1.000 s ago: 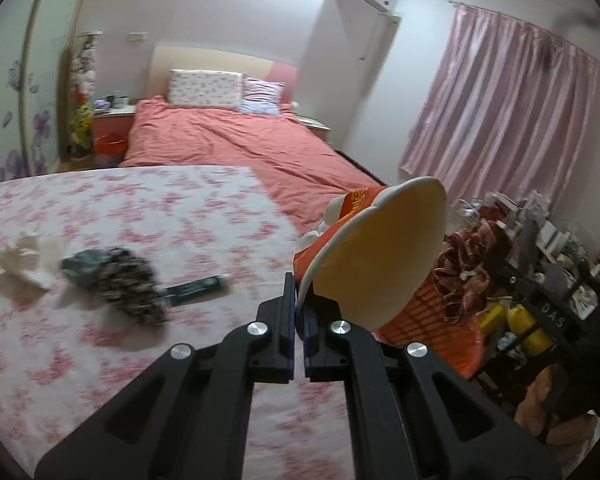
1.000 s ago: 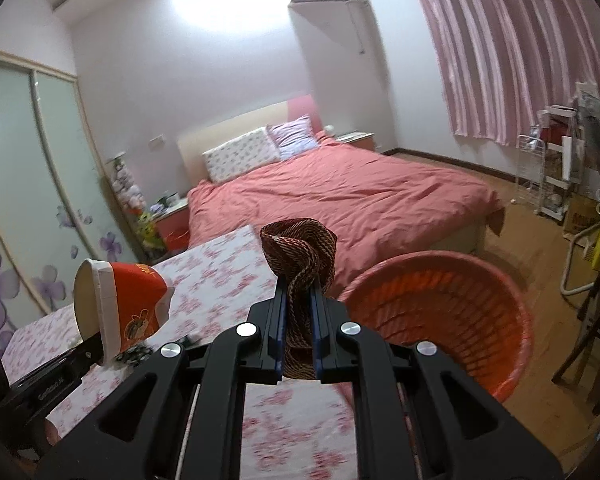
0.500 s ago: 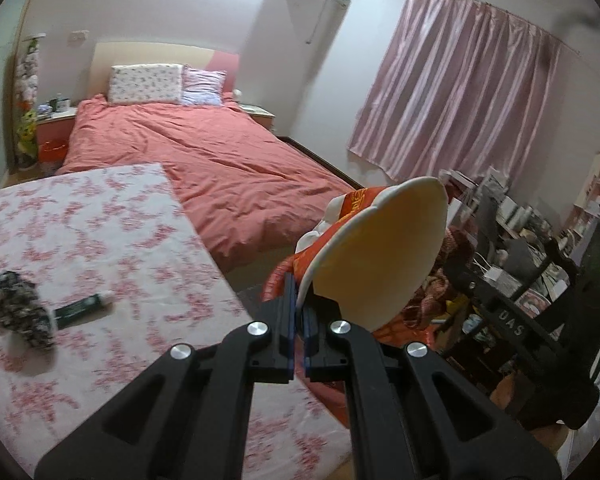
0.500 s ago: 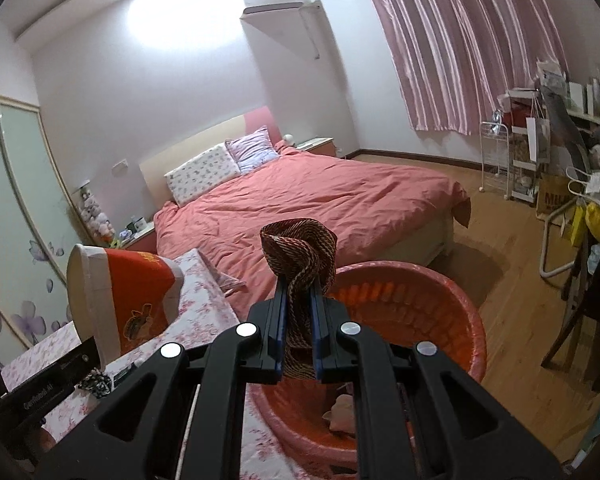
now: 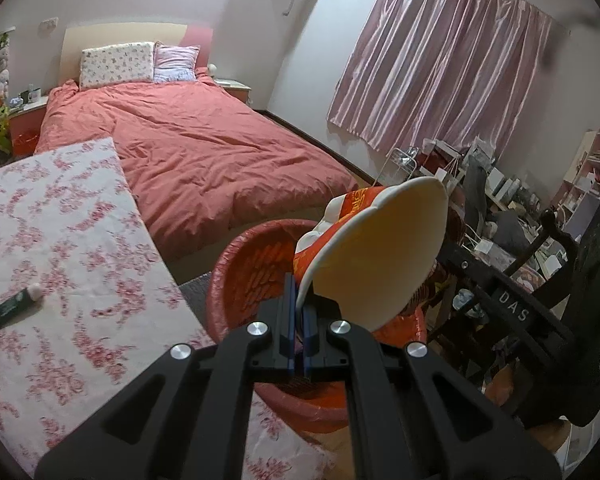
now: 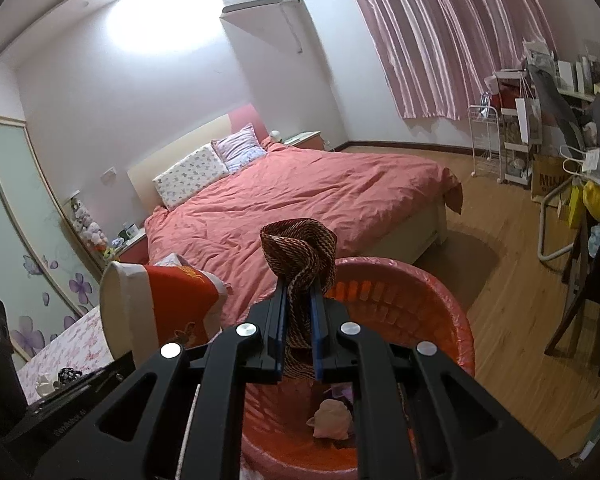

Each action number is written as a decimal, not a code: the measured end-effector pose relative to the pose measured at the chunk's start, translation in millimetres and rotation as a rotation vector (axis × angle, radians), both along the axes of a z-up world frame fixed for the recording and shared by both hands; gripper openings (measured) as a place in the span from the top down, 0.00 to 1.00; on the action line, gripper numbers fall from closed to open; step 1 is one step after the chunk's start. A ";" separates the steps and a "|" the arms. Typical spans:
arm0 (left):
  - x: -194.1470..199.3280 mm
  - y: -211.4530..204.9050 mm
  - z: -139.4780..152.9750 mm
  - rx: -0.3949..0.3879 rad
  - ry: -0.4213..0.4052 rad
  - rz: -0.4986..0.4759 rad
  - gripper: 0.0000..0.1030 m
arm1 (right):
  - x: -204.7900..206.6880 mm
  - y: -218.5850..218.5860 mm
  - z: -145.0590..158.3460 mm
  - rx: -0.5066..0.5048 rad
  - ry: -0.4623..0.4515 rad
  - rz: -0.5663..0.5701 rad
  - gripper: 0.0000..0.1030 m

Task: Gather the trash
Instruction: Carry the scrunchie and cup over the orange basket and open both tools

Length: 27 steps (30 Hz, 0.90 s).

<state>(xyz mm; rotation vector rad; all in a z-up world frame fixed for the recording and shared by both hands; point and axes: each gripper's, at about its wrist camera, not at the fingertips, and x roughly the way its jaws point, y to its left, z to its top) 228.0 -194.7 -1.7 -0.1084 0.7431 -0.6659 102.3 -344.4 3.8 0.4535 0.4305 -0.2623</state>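
Bedroom; cup point(image 5: 374, 256) in left tool point(image 5: 299, 320)

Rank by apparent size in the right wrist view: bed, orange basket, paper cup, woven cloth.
1. bed
2. orange basket, partly hidden by the gripper
3. paper cup
4. woven cloth
The cup and cloth sit nearest the camera, so they look larger than they really are.

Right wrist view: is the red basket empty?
No. A crumpled pale wad already lies at the bottom of the red basket, below the right gripper.
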 end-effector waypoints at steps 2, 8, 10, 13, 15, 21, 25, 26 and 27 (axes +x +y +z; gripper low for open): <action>4.8 -5.8 -6.4 0.007 0.012 -0.006 0.96 | 2.5 -4.5 -2.4 0.010 0.005 0.003 0.90; 19.9 -20.9 -31.1 0.042 0.071 -0.012 0.78 | 8.6 -8.9 -11.3 0.031 0.037 0.004 0.77; 23.9 -20.8 -38.4 0.057 0.090 -0.003 0.78 | 9.3 -10.6 -14.7 0.032 0.048 0.000 0.72; 27.6 -13.3 -44.4 0.074 0.101 0.023 0.75 | 7.8 -11.8 -17.9 0.037 0.064 -0.012 0.68; 27.7 -4.3 -43.7 0.082 0.093 0.040 0.74 | 7.2 -11.7 -18.9 0.042 0.074 -0.016 0.68; 21.9 25.2 -33.9 0.106 0.049 0.101 0.60 | 9.8 2.4 -12.6 0.018 0.089 0.004 0.68; 16.9 53.2 -27.4 0.133 0.015 0.158 0.50 | 12.3 18.6 -6.1 -0.012 0.086 0.032 0.61; 16.1 60.0 -25.8 0.141 0.007 0.170 0.48 | 13.0 23.8 -4.0 -0.019 0.086 0.043 0.61; 15.1 68.0 -24.3 0.150 -0.001 0.186 0.47 | 13.9 29.6 -1.8 -0.027 0.086 0.056 0.60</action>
